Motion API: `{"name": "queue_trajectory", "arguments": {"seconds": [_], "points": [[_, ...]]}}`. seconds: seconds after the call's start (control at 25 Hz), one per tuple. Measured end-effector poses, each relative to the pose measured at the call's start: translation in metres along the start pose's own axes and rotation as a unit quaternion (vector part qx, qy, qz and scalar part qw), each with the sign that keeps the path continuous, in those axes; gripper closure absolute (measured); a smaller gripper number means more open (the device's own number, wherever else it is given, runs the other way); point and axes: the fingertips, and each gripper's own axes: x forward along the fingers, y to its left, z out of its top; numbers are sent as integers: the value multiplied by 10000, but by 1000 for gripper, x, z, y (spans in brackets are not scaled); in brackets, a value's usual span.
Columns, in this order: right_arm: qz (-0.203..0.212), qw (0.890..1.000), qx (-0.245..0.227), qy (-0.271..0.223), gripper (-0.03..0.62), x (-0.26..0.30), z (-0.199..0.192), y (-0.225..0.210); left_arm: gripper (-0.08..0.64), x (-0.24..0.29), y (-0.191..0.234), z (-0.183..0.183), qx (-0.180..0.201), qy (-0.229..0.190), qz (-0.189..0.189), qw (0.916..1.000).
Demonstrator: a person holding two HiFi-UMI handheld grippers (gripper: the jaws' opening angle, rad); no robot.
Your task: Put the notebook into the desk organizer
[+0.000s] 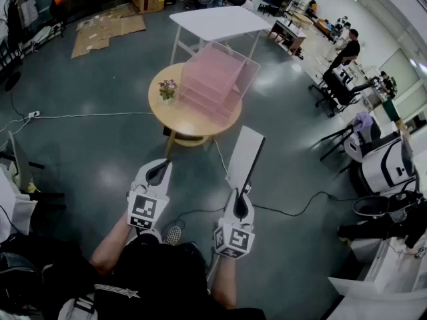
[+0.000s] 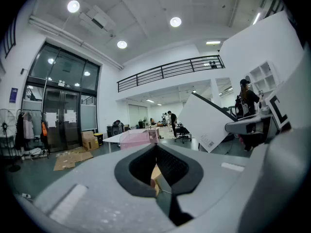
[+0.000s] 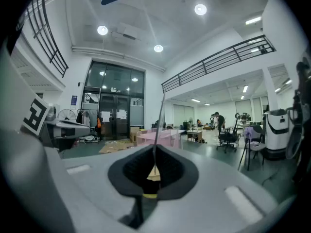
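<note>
Nearest to me, both of my arms reach forward over the floor (image 1: pixel 87 159). My left hand-held gripper (image 1: pixel 158 172) has its jaws together with nothing between them; its own view shows the dark pads (image 2: pixel 141 166) meeting at the tip.

My right hand-held gripper (image 1: pixel 241 205) is clamped on the notebook (image 1: pixel 245 155), gripping it by its lower edge. The notebook stands nearly upright above the jaws and tilts slightly to the right. In the right gripper view it shows edge-on as 1 thin line (image 3: pixel 159 125) rising from between the pads. In the left gripper view its white cover (image 2: pixel 209 125) fills the right side.

The notebook is in the air, over the floor and short of the near edge of the round wooden bench (image 1: pixel 180 122). It touches neither the bench nor the organizer.

On the bench, the pink translucent desk organizer (image 1: pixel 215 80) sits toward the far right edge. A small potted plant (image 1: pixel 167 89) stands near the left edge, apart from the organizer.

A white cable (image 1: pixel 93 116) runs across the floor to the left of the bench. Beyond the bench stands 1 white table (image 1: pixel 217 20), and flattened cardboard (image 1: pixel 107 32) lies on the floor further left.
</note>
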Motion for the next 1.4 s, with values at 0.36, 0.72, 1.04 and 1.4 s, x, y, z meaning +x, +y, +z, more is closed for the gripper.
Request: {"name": "queue_trajectory", "arguments": {"seconds": [0.36,0.72,1.04,1.4], "points": [[100,9999,42,-19,580,13,3,-4,549,9,-1,1,12,-4,65,10000],[-6,9999,115,45,580,53,7,-8,549,45,16,1,-31,9,-7,10000],[-227,9995,208,97,580,123,10,-20,549,122,40,-4,-52,113,-286,9995],[-483,9979,340,279,580,197,14,-31,549,206,69,0,-75,278,-649,9975]]}}
